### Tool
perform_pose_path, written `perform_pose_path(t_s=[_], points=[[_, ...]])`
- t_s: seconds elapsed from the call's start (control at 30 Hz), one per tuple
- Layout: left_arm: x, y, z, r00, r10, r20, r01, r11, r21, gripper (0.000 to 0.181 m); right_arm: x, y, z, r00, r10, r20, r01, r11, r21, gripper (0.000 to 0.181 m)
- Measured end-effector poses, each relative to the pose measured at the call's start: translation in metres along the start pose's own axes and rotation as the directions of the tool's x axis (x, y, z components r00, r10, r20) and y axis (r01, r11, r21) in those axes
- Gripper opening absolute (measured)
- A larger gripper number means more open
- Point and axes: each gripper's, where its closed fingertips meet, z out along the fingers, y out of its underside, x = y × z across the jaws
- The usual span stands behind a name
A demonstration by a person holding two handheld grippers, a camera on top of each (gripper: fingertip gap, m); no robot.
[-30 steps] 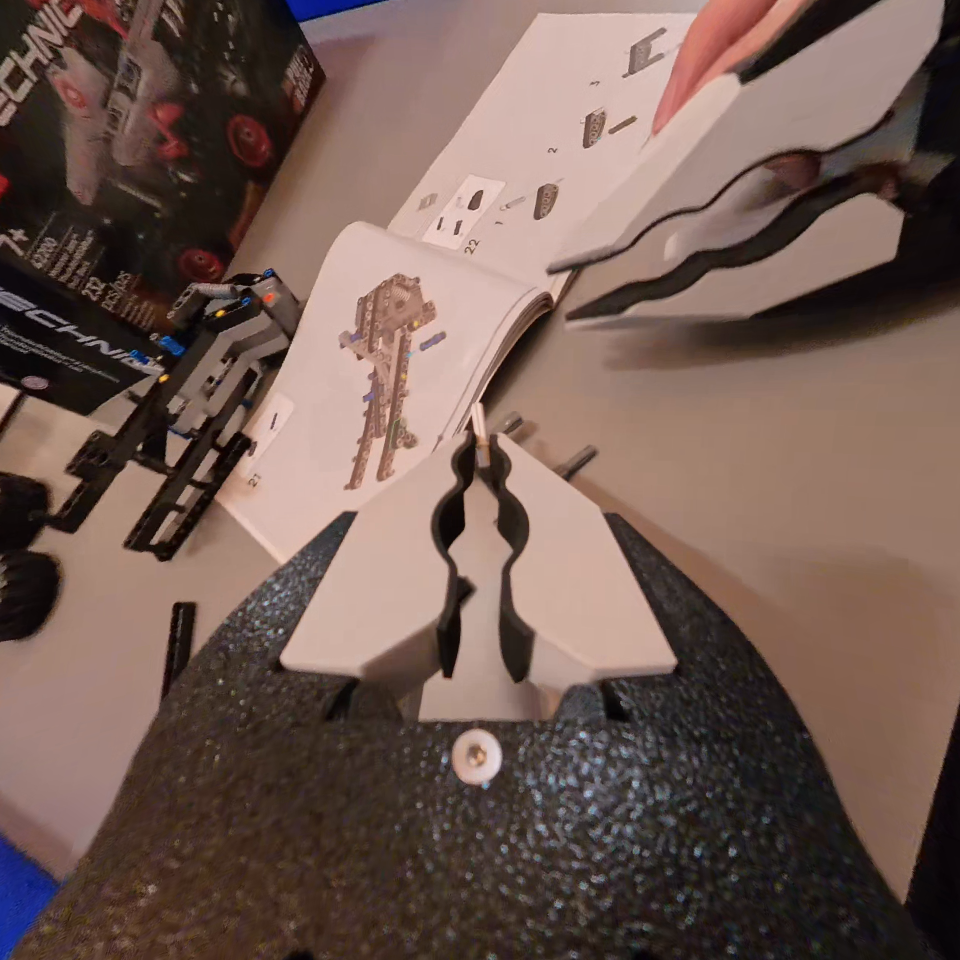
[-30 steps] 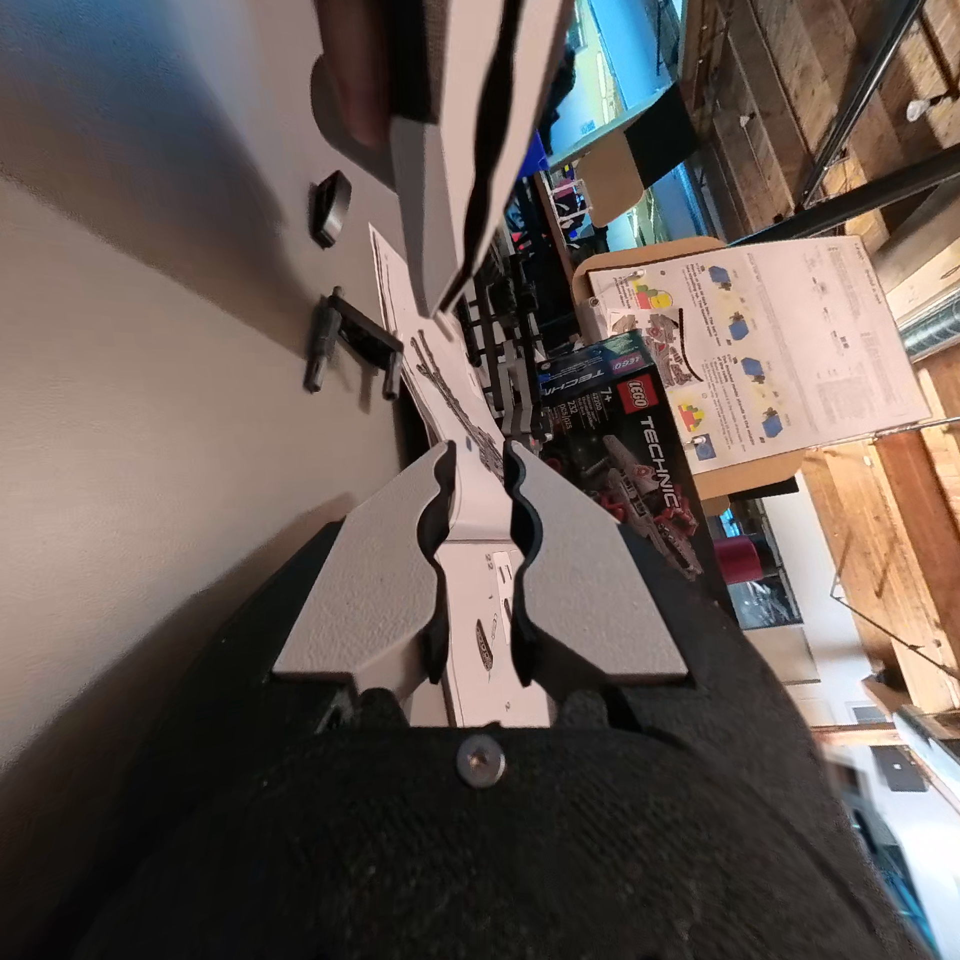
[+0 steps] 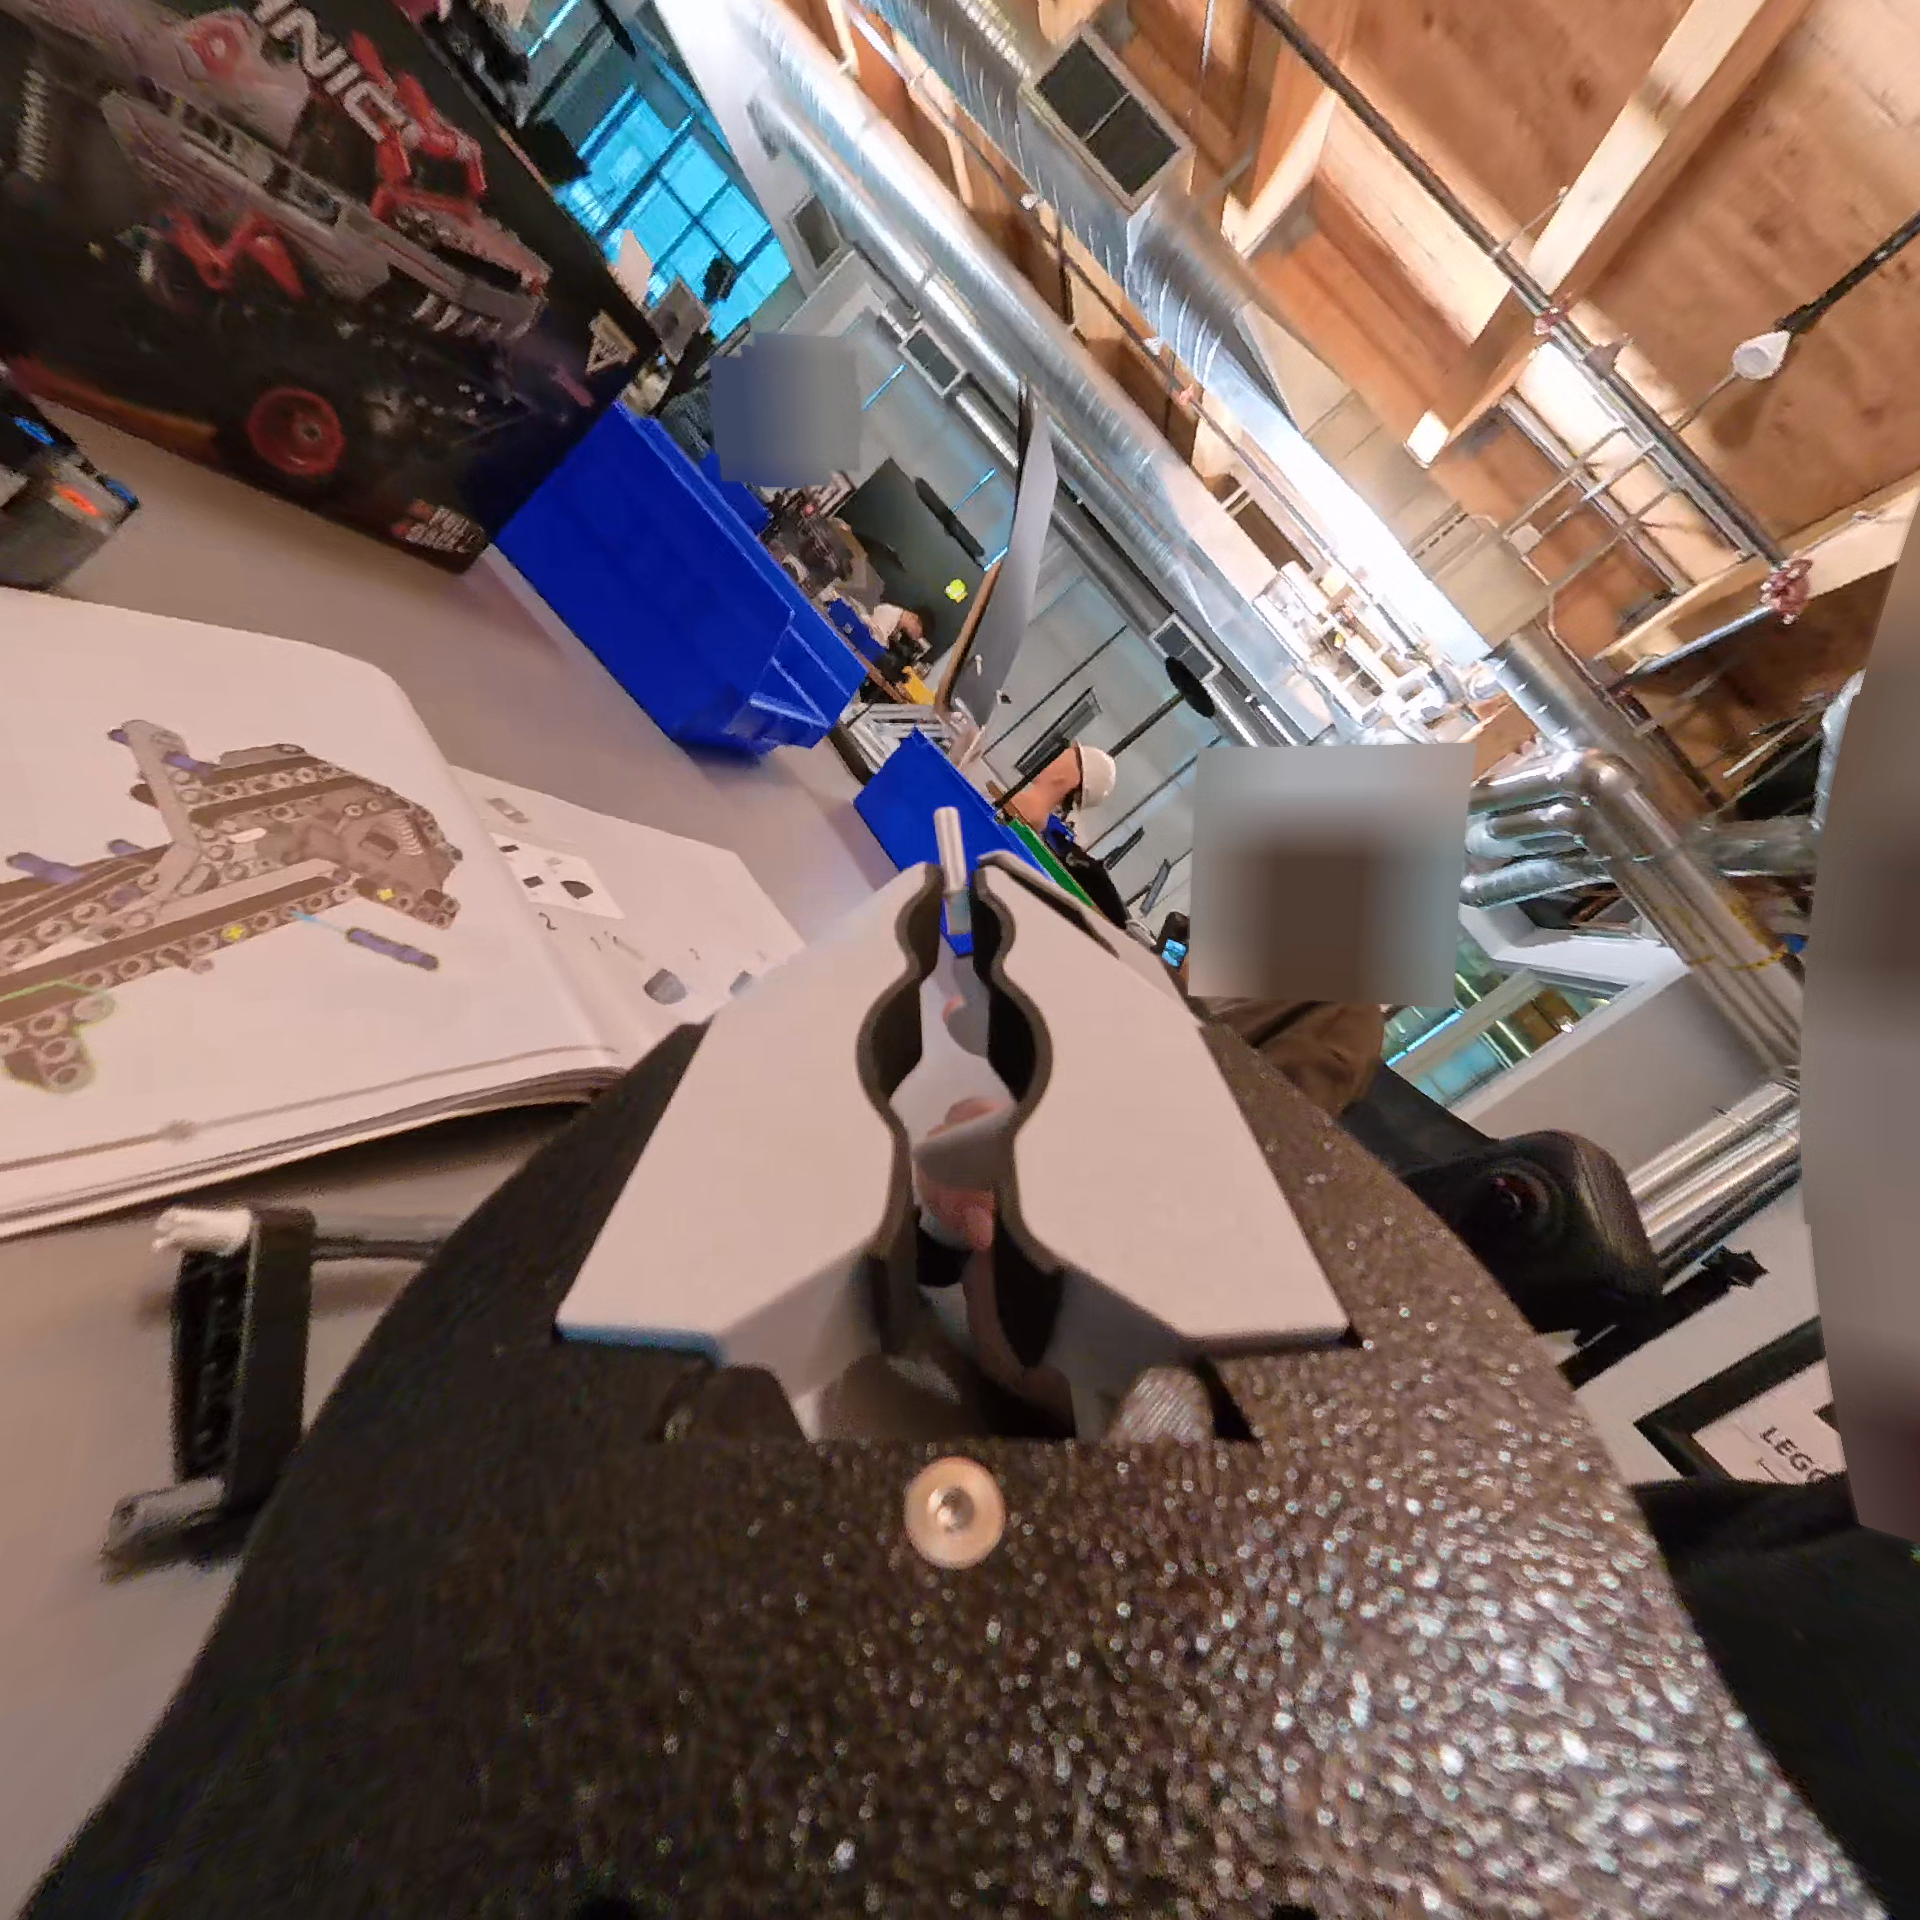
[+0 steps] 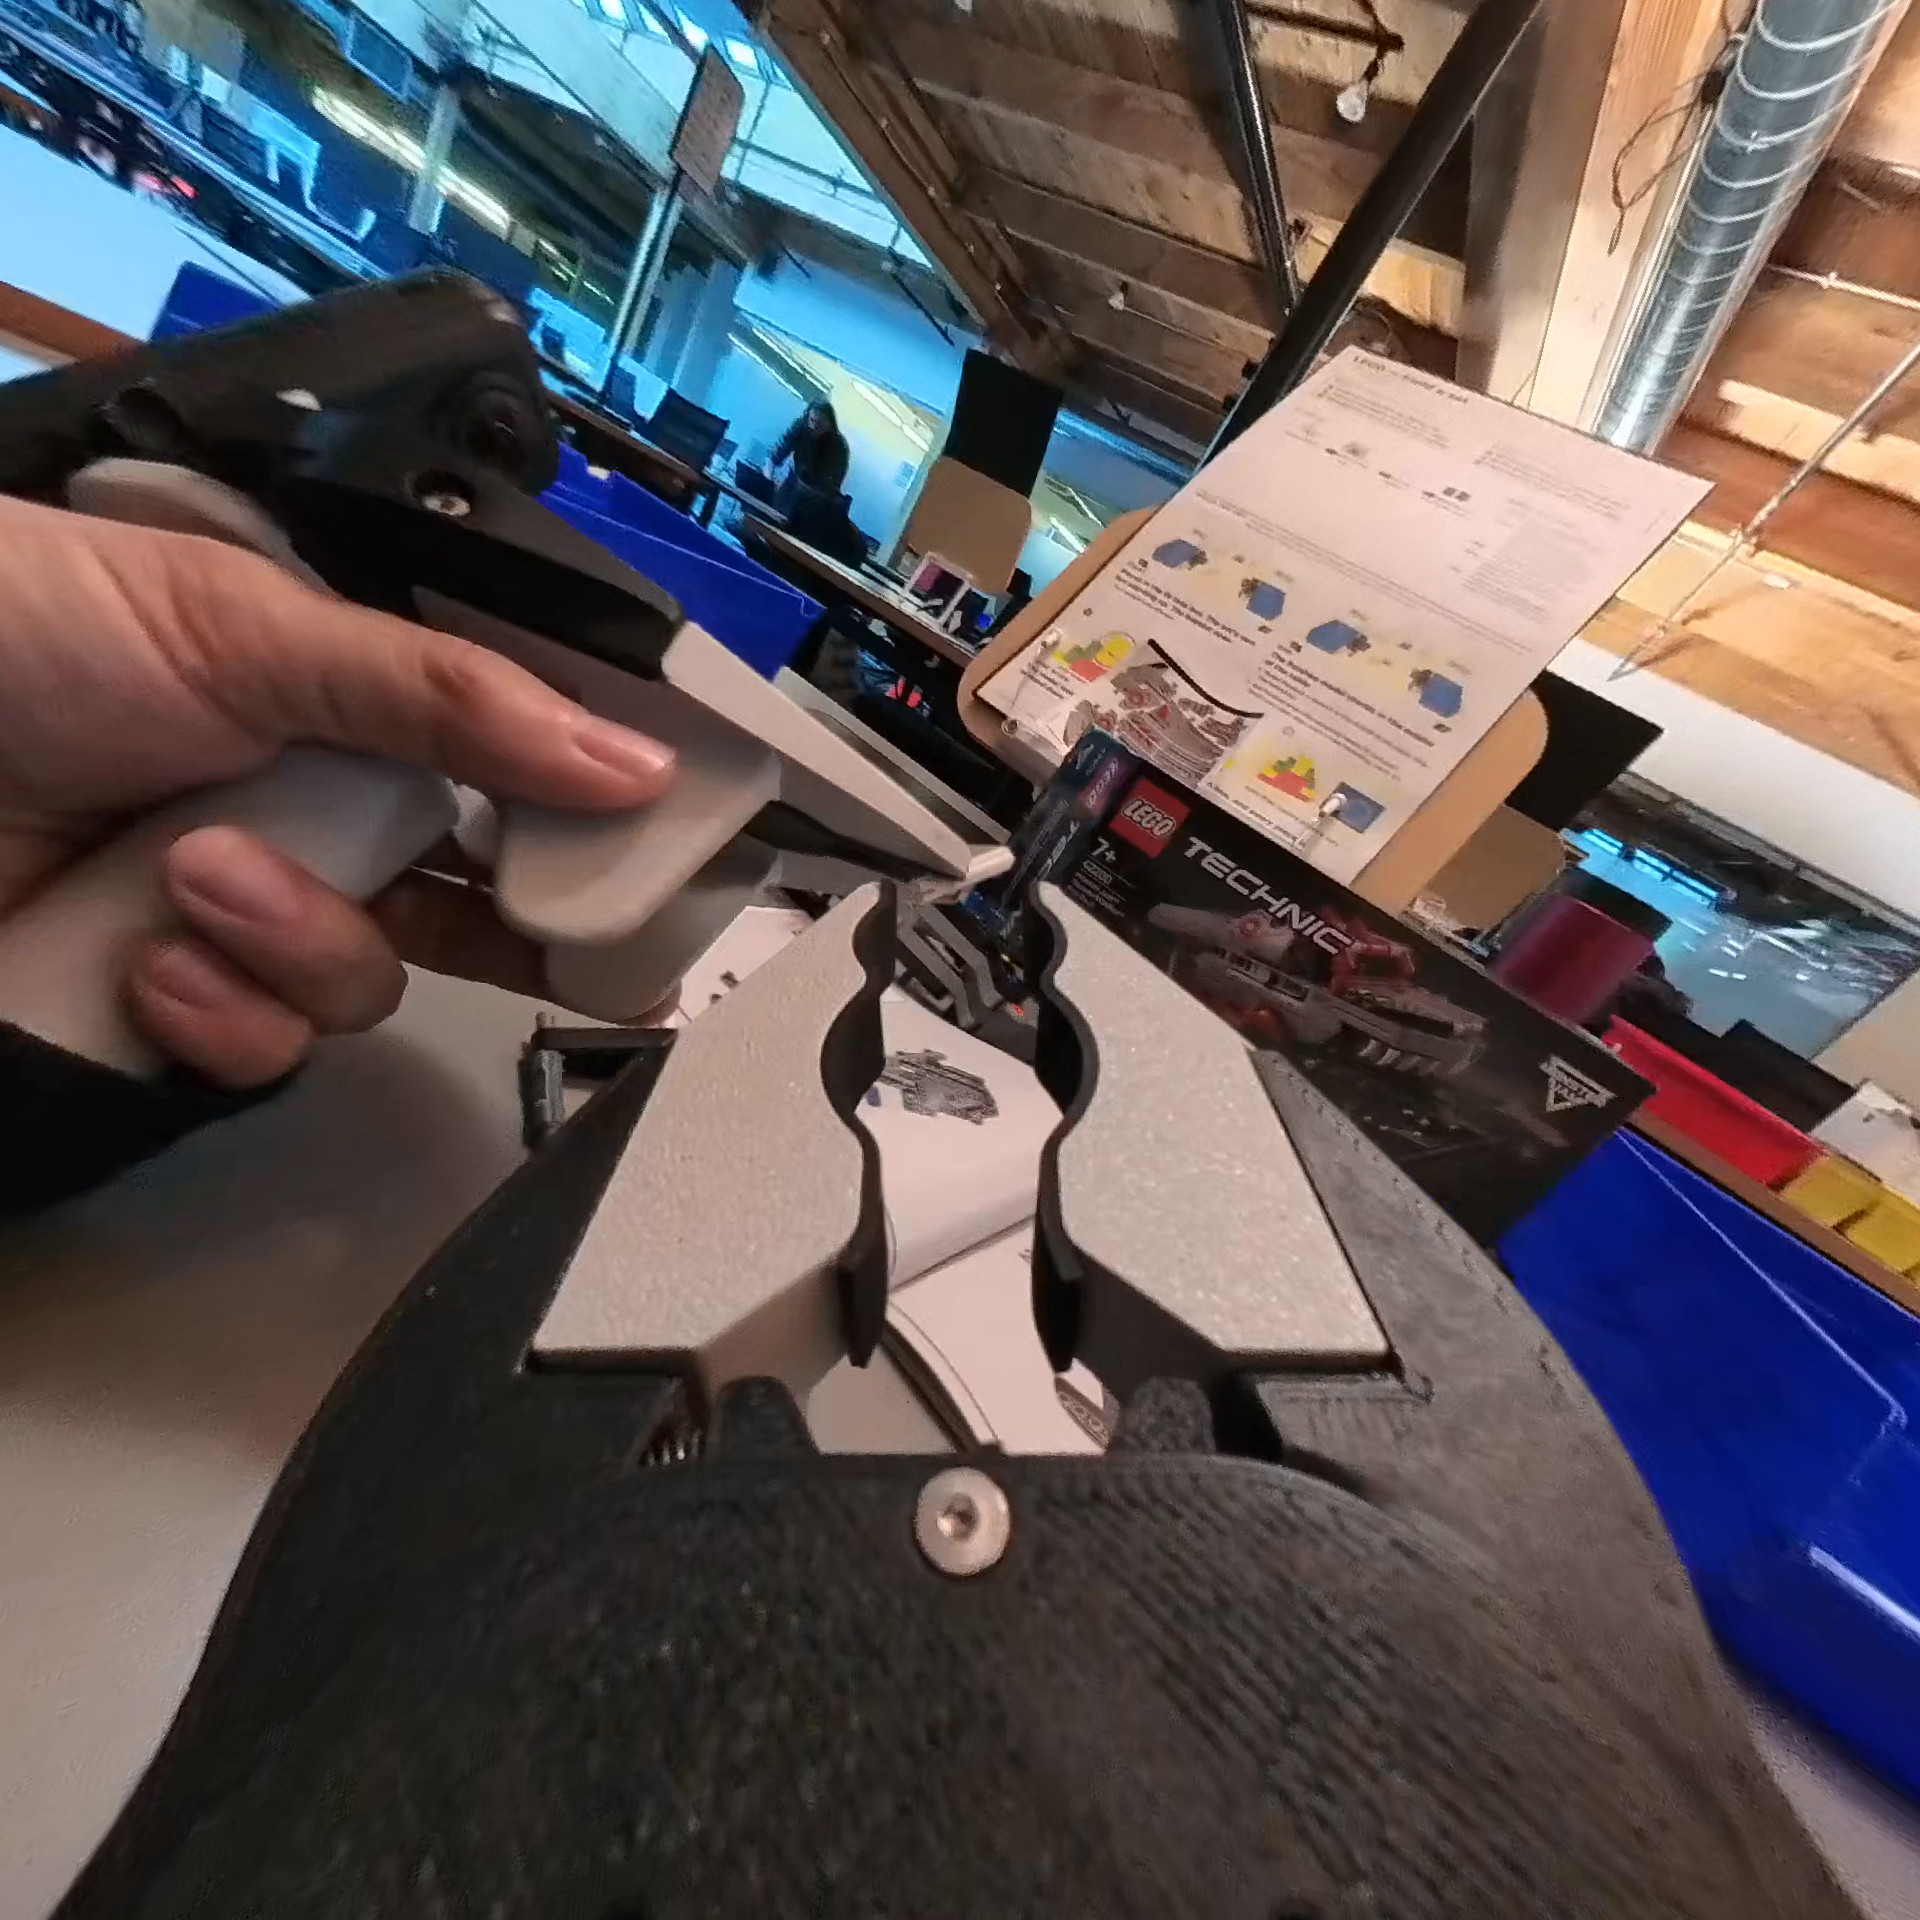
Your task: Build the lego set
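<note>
Your left gripper [image 3: 958,896] has its jaws pinching a short light-grey axle pin [image 3: 951,871] at the very tips, and the pin sticks out past them, lifted off the desk [image 3: 499,665] and well above the open instruction booklet [image 3: 312,935]. Your right gripper [image 4: 961,914] has its jaws spread with nothing between them, and in the right wrist view the pin [image 4: 982,864] sits just beyond those tips, right at the mouth. This looks like a hand-over or a re-grip in the air, so bring the right jaws around the free end squarely, with the pin lying across the pads rather than along the gap, and let the left jaws go only once the right ones have closed firmly; a pin this small held at the extreme tips could twist or flick away. The left wrist view shows what the right one does not: the booklet page with its build diagram, and a short black beam [image 3: 223,1361] lying on the desk just in front of the booklet. The right wrist view alone shows your left hand [image 4: 239,769] around the left gripper's handle, the set's box [image 4: 1299,997] standing beyond the booklet, and a propped instruction sheet [image 4: 1351,603] behind that box.
</note>
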Motion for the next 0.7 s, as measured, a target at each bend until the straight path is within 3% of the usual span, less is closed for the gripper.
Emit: perform_pose_path(t_s=[0.13, 0.23, 0.43, 0.6, 0.7], points=[[0.006, 0.001, 0.003, 0.999, 0.01, -0.035, -0.009, 1.0, 0.006, 0.003, -0.004, -0.002, 0.002, 1.0, 0.019, 0.022, -0.019, 1.0, 0.007, 0.023], [0.007, 0.003, 0.004, 0.999, 0.039, -0.033, -0.039, 0.999, 0.009, 0.004, 0.001, -0.003, 0.001, 0.999, 0.044, -0.015, -0.044, 0.999, 0.014, 0.008], [0.01, 0.001, 0.003, 0.995, 0.091, -0.034, -0.092, 0.996, -0.011, 0.003, 0.002, -0.004, -0.001, 0.999, -0.032, -0.007, 0.032, 0.999, 0.016, 0.002], [0.008, 0.006, -0.001, 0.983, 0.176, -0.046, -0.18, 0.978, -0.108, 0.004, -0.004, -0.001, -0.003, 0.995, -0.039, 0.094, 0.036, 0.999, 0.031, 0.002], [0.005, 0.004, -0.008, 0.943, 0.328, -0.059, -0.333, 0.924, -0.187, 0.004, -0.008, 0.005, -0.006, 0.984, -0.044, 0.175, 0.042, 0.999, 0.018, 0.002]])
